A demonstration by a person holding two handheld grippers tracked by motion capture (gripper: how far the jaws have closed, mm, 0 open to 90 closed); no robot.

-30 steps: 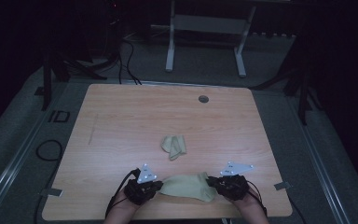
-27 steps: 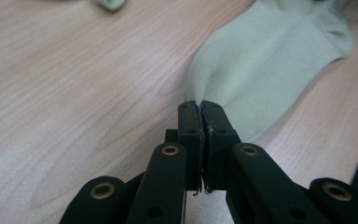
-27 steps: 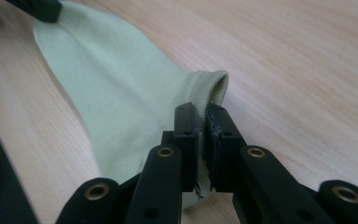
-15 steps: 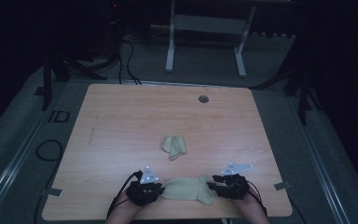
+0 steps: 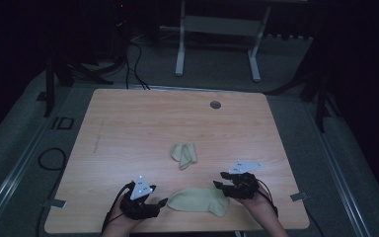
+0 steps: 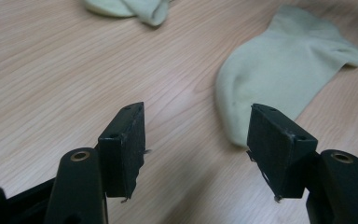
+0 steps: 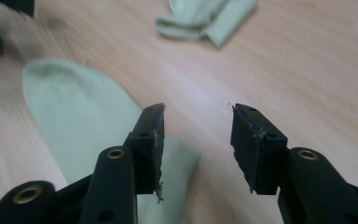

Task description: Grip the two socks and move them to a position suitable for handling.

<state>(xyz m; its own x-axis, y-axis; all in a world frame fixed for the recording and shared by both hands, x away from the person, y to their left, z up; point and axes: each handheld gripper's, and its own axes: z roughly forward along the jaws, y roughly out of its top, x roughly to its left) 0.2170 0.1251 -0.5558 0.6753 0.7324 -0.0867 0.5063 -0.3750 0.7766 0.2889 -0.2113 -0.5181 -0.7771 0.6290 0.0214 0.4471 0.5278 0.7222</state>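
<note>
A pale green sock (image 5: 200, 200) lies flat near the front edge of the wooden table (image 5: 128, 128). A second sock (image 5: 184, 154), folded over, rests at mid-table. My left gripper (image 5: 162, 202) sits just off the flat sock's left end. Its jaws have just been opening and hold nothing. In the left gripper view the gripper (image 6: 198, 128) stands over bare wood, with the sock (image 6: 284, 70) ahead on the right. My right gripper (image 5: 218, 180) is at the sock's right end. Its jaws have also just been opening, with nothing between them (image 7: 196, 123); the sock (image 7: 74, 107) lies under the left jaw.
A round grey grommet (image 5: 215, 104) sits near the table's far edge. The folded sock also lies farther off in the gripper views (image 6: 130, 7) (image 7: 209, 18). Cables (image 5: 49, 158) lie on the grey floor at the left, and a metal stand (image 5: 217, 24) rises behind the table.
Both grippers went from shut on the flat sock's ends to open and let it go. The left one drew back to the left, the right one lifted slightly away. The sock lies flat.
</note>
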